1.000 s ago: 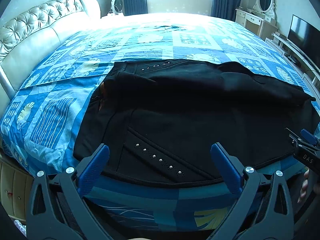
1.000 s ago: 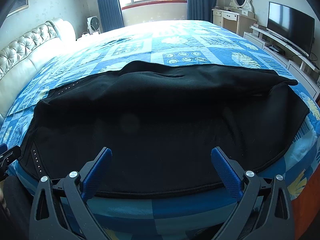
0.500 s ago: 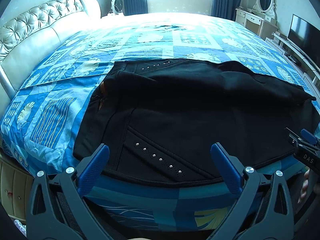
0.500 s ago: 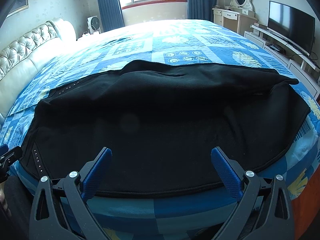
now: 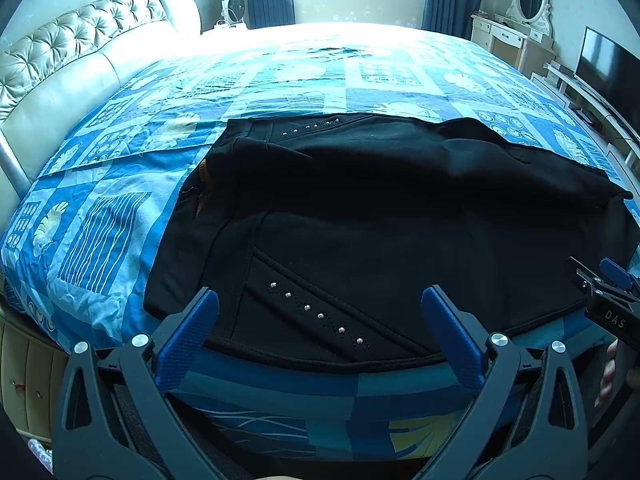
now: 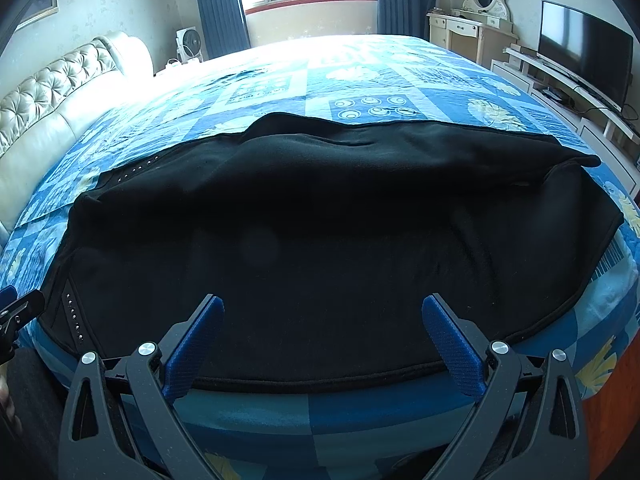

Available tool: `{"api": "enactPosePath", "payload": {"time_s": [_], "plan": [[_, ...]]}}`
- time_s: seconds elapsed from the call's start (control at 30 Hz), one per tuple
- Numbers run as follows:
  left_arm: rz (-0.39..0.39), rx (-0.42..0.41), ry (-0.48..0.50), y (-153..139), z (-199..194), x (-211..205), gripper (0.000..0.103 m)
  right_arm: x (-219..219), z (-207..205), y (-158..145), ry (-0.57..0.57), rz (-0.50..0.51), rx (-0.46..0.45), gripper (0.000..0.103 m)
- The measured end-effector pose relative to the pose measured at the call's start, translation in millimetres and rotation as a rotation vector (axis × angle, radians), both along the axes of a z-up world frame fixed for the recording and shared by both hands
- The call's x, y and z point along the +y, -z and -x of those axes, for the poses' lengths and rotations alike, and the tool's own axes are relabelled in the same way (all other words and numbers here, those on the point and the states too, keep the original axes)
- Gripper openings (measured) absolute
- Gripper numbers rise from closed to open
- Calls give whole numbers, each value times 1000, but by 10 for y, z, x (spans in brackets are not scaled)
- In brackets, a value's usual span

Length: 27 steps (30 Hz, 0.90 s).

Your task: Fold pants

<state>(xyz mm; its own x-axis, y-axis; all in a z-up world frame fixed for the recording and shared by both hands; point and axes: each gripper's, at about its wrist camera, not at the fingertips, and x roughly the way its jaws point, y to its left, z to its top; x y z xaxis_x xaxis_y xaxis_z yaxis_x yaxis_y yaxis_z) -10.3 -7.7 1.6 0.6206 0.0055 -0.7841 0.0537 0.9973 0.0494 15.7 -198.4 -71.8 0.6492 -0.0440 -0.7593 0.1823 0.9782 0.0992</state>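
Black pants [image 5: 380,232] with rows of small silver studs lie spread sideways on the bed, waistband to the left, legs running right. In the right wrist view the same pants [image 6: 320,240] fill the middle, their hem edge at the right. My left gripper [image 5: 320,332] is open just short of the near edge, over the studded pocket area. My right gripper [image 6: 324,336] is also open at the near edge of the leg part, with nothing between its fingers. The right gripper's tip [image 5: 600,280] shows at the far right of the left wrist view.
The bed carries a blue patterned cover [image 5: 120,208] and a tufted cream headboard [image 5: 72,48] on the left. A TV [image 6: 584,60] on a low stand and a white dresser with a mirror [image 6: 476,12] line the right wall. A window with blue curtains is at the back.
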Motion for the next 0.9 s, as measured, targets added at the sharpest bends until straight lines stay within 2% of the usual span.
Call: {"api": "enactPosePath", "payload": {"time_s": [0.9], "plan": [[-3, -2, 4, 5, 18, -6, 101, 8, -3, 25, -4, 0, 7, 99]]}}
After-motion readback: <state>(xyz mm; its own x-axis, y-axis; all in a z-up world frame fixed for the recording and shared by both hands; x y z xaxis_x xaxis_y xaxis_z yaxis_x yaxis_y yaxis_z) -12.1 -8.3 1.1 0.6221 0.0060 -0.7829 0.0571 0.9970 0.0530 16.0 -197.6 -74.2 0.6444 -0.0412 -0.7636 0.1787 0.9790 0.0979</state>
